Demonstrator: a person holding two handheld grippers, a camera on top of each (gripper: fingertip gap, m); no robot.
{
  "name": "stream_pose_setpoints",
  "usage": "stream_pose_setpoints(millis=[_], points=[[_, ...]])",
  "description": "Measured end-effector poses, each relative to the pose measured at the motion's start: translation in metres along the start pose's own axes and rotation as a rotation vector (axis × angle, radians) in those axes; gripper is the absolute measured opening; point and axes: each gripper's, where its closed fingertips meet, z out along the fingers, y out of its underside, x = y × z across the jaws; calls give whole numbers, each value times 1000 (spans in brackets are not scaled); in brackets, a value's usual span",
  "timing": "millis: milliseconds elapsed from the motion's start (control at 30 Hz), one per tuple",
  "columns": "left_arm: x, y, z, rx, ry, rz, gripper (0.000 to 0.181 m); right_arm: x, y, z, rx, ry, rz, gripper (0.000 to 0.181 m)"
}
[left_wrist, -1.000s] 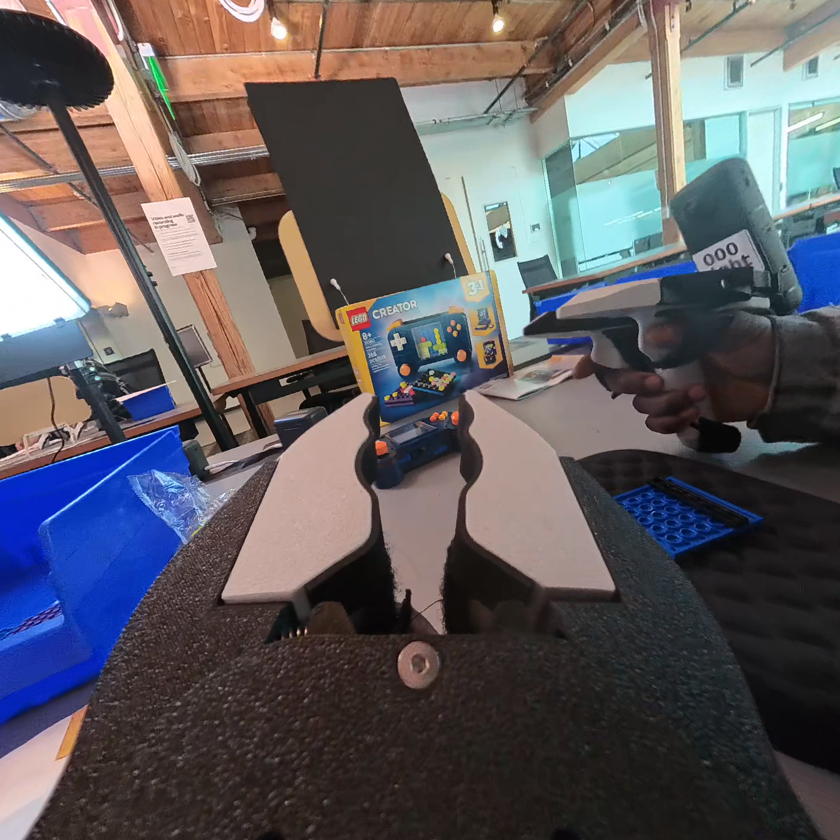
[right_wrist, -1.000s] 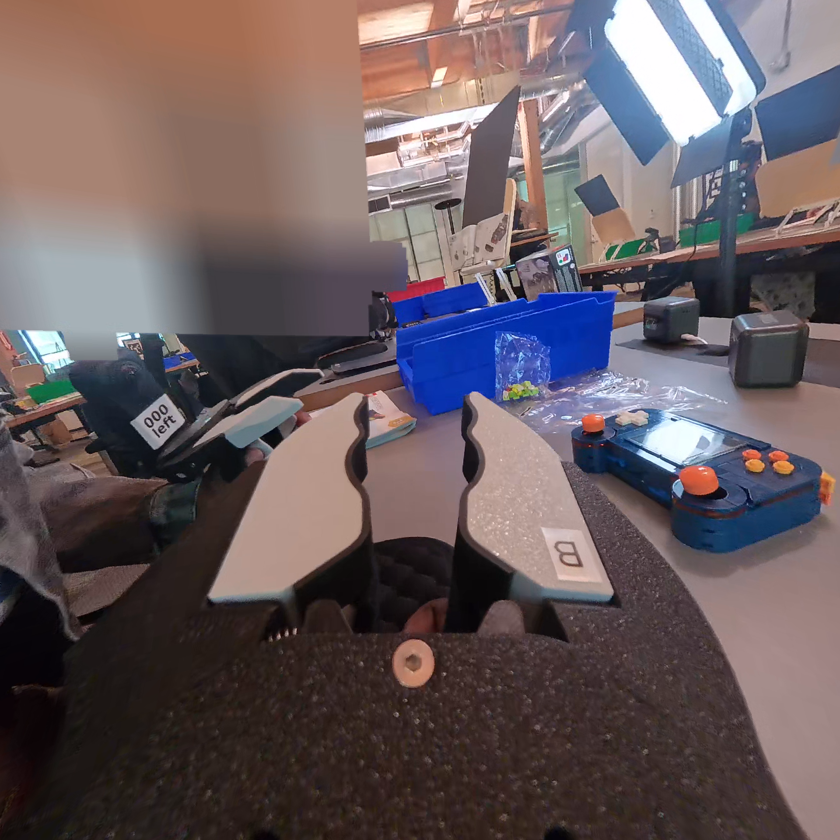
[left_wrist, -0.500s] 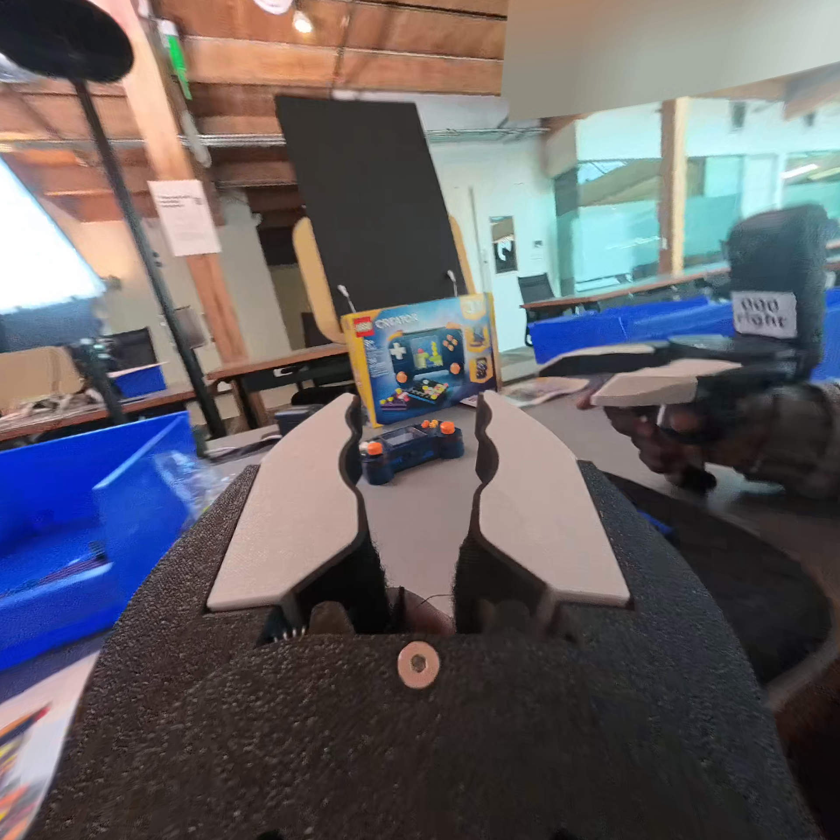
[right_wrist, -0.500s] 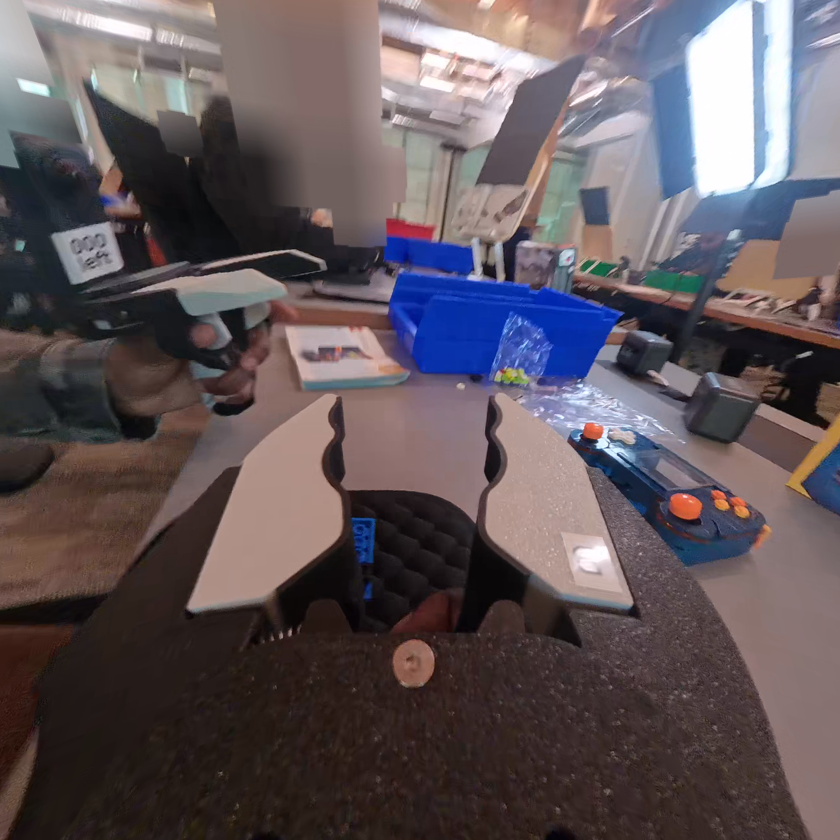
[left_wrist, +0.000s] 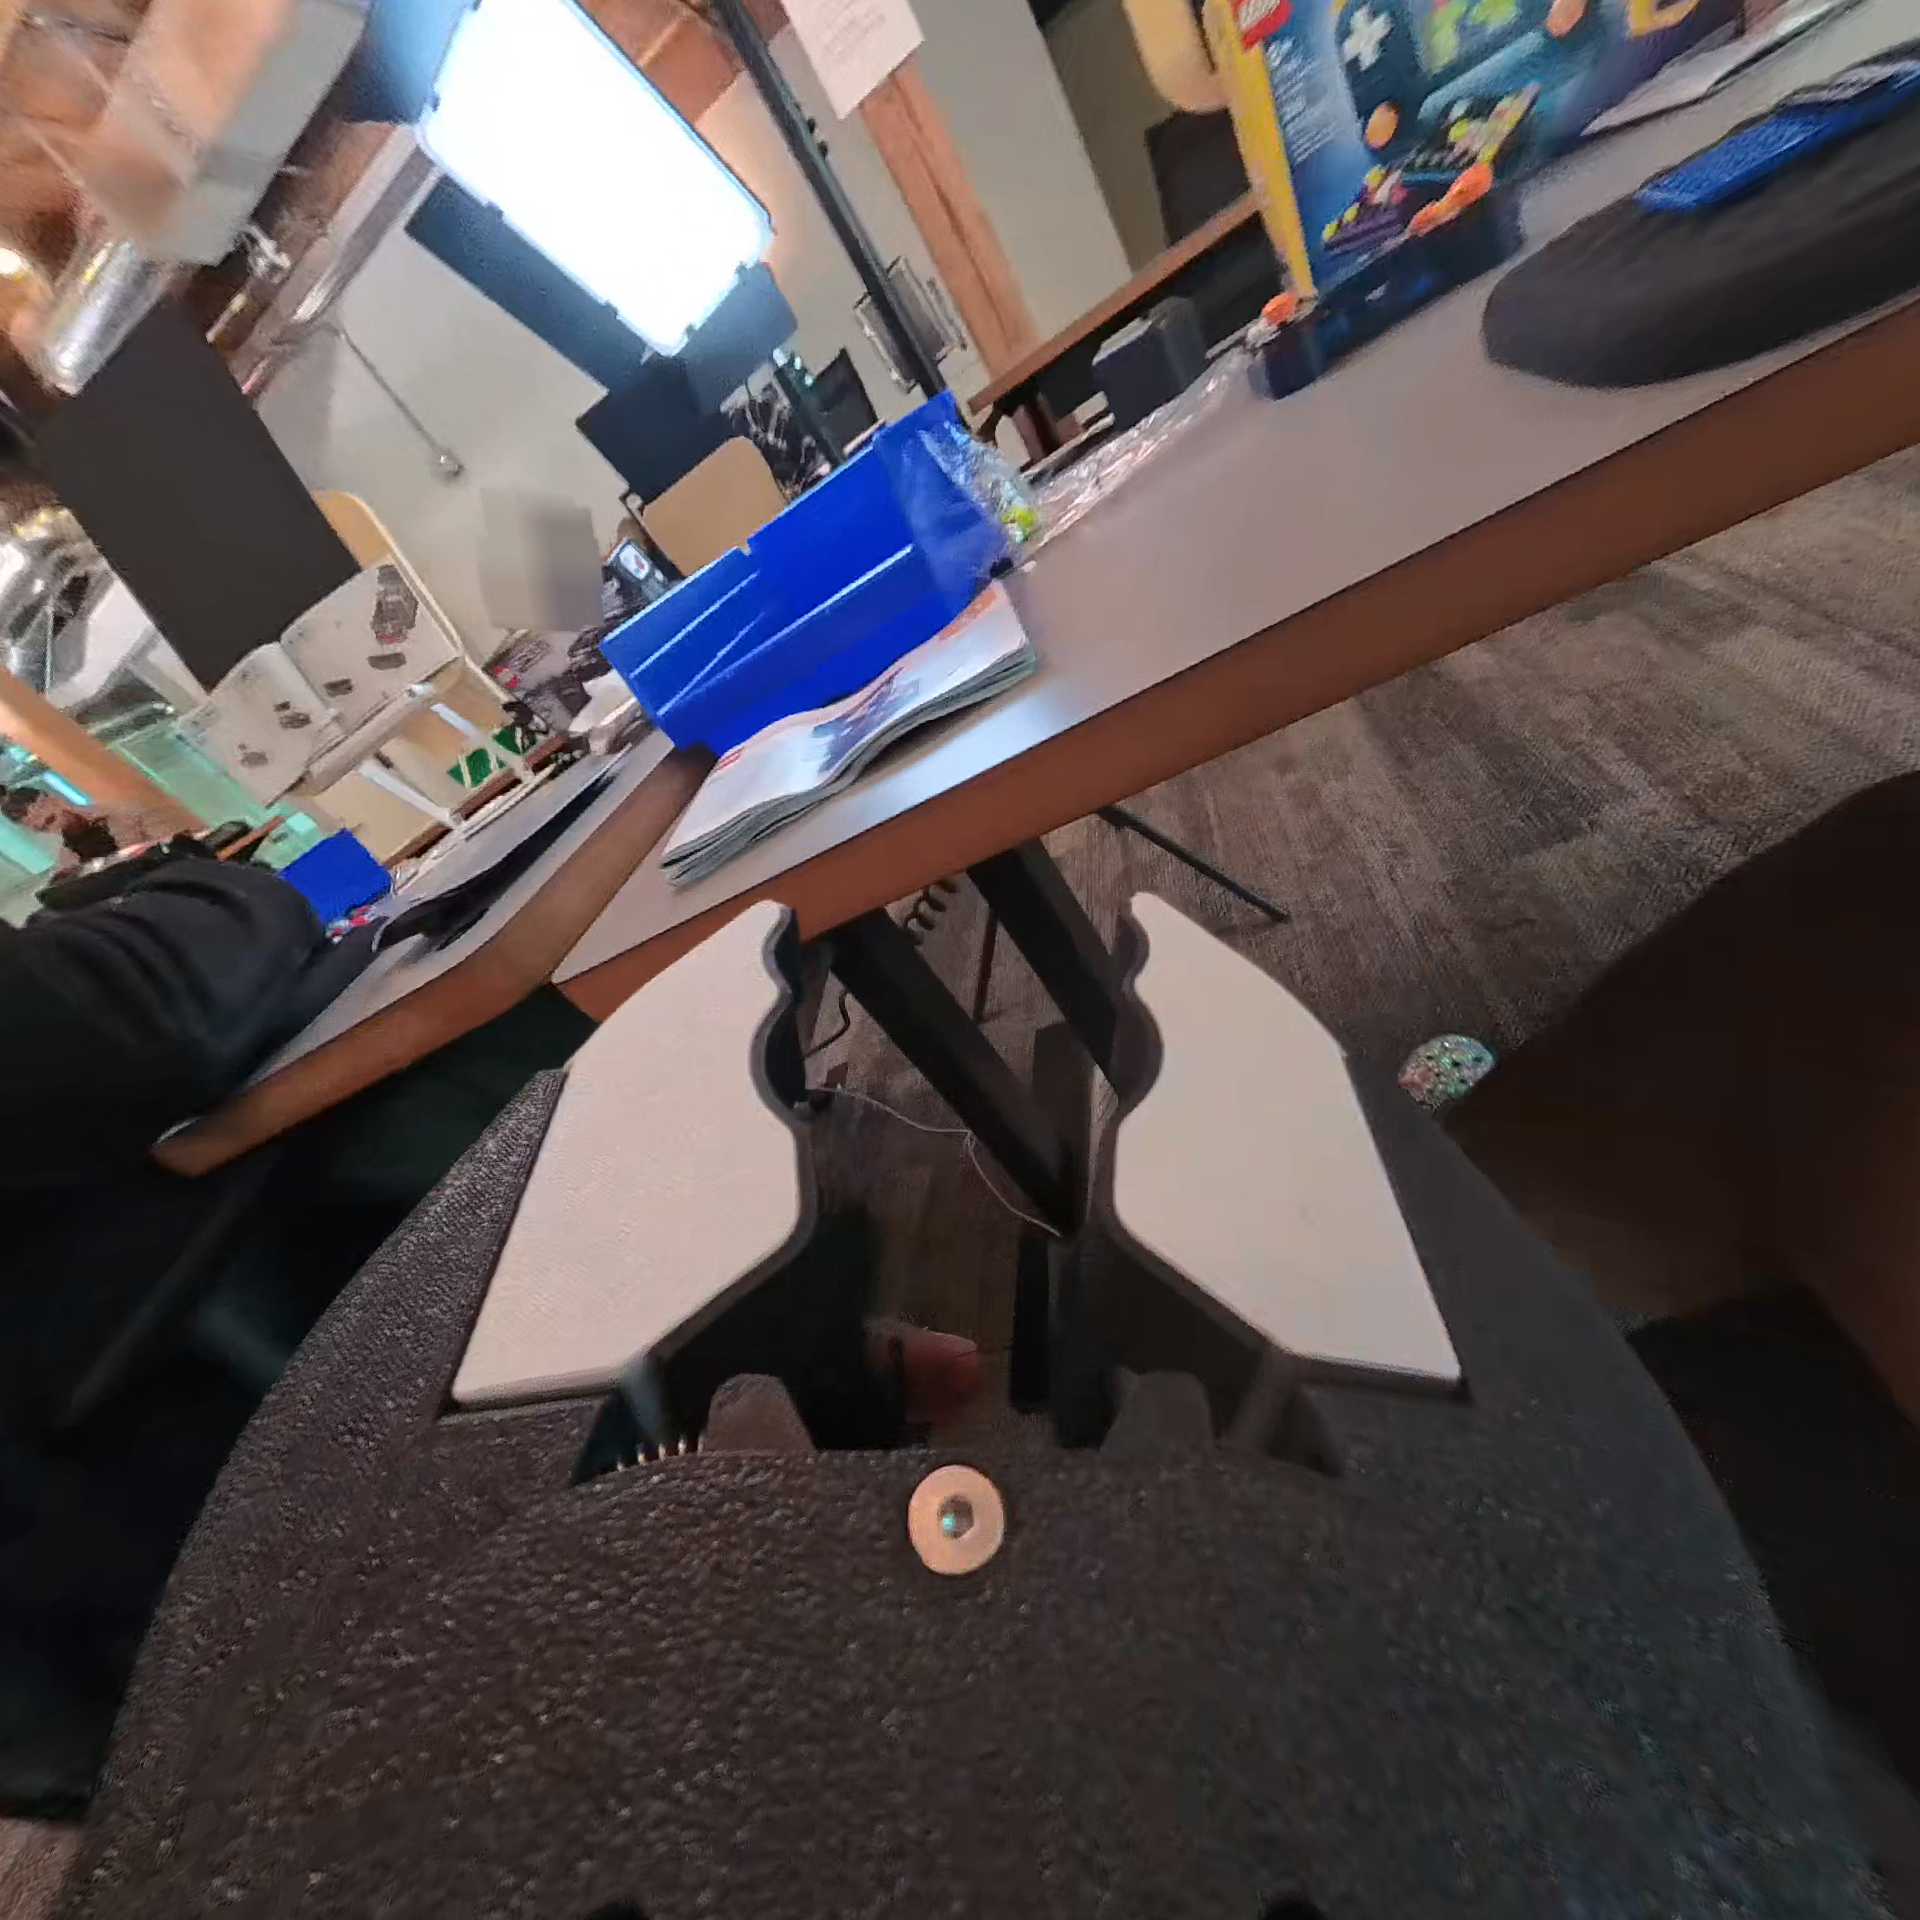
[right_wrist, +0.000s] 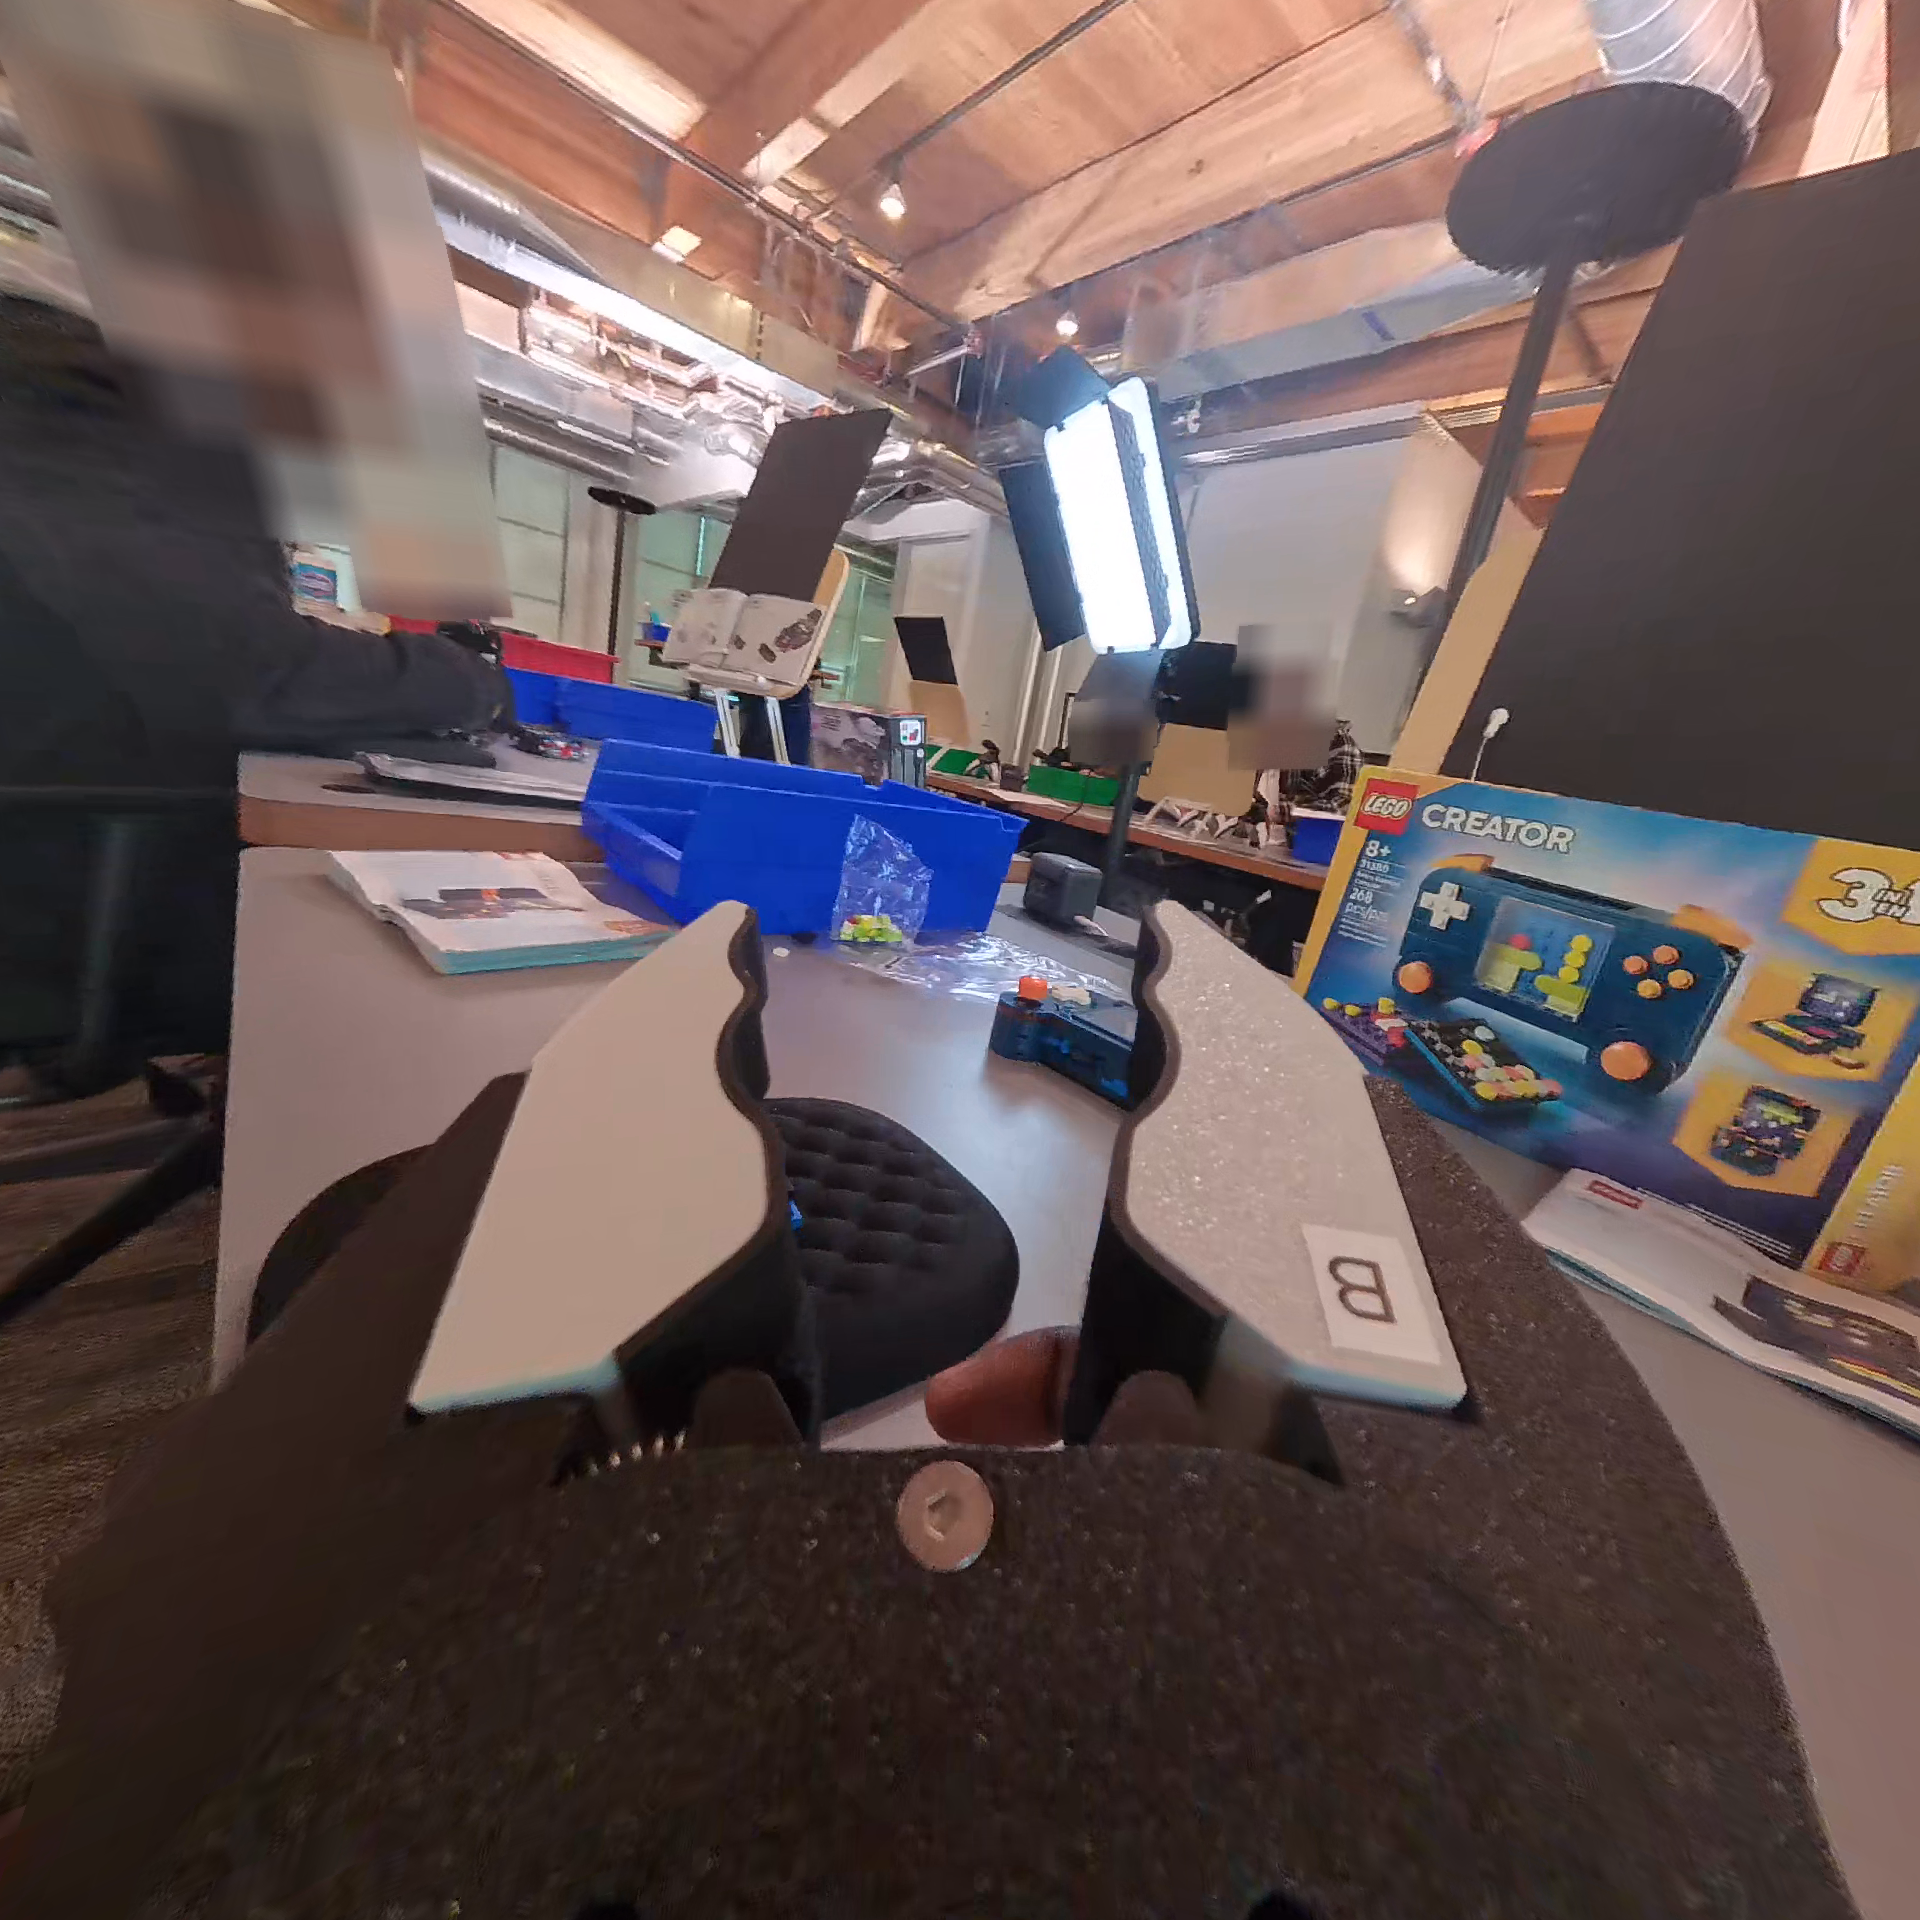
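My left gripper (left_wrist: 956, 914) is open and empty. It hangs low and tilted, below the front edge of the grey table (left_wrist: 1299, 540), over carpet and black table legs. My right gripper (right_wrist: 945, 920) is open and empty above the table (right_wrist: 395, 1049), just over a black padded mat (right_wrist: 894, 1216). A dark blue brick-built game console (right_wrist: 1060, 1034) with orange knobs lies beyond its right finger. A bit of a blue plate (right_wrist: 795, 1210) shows on the mat by the left finger. The mat (left_wrist: 1704, 301) and blue plate (left_wrist: 1766, 145) also show in the left wrist view.
A colourful toy box (right_wrist: 1579, 997) stands at the back right, with a booklet (right_wrist: 1714, 1299) in front. A blue bin (right_wrist: 790, 842), a plastic bag of small pieces (right_wrist: 883, 894) and an open booklet (right_wrist: 488, 914) lie at the back left. A person's black sleeve (right_wrist: 312, 675) rests on the neighbouring table. The tips of one gripper are about 40 cm away from the tips of the other.
My left gripper has dropped from above the table to below its edge and tilted. My right gripper has swung to the right toward the box. Both jaws have opened wider.
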Motion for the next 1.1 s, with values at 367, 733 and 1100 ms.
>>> stream_pose_setpoints(millis=[367,733,1100], points=[[5,28,26,-105,75,-255,59,-12,7,5,-38,-46,-108,74],[31,60,49,-291,183,-256,56,-21,11,8,-61,-90,-147,71],[76,91,80,-542,343,-151,47,-13,29,33,-206,-186,-14,67]])
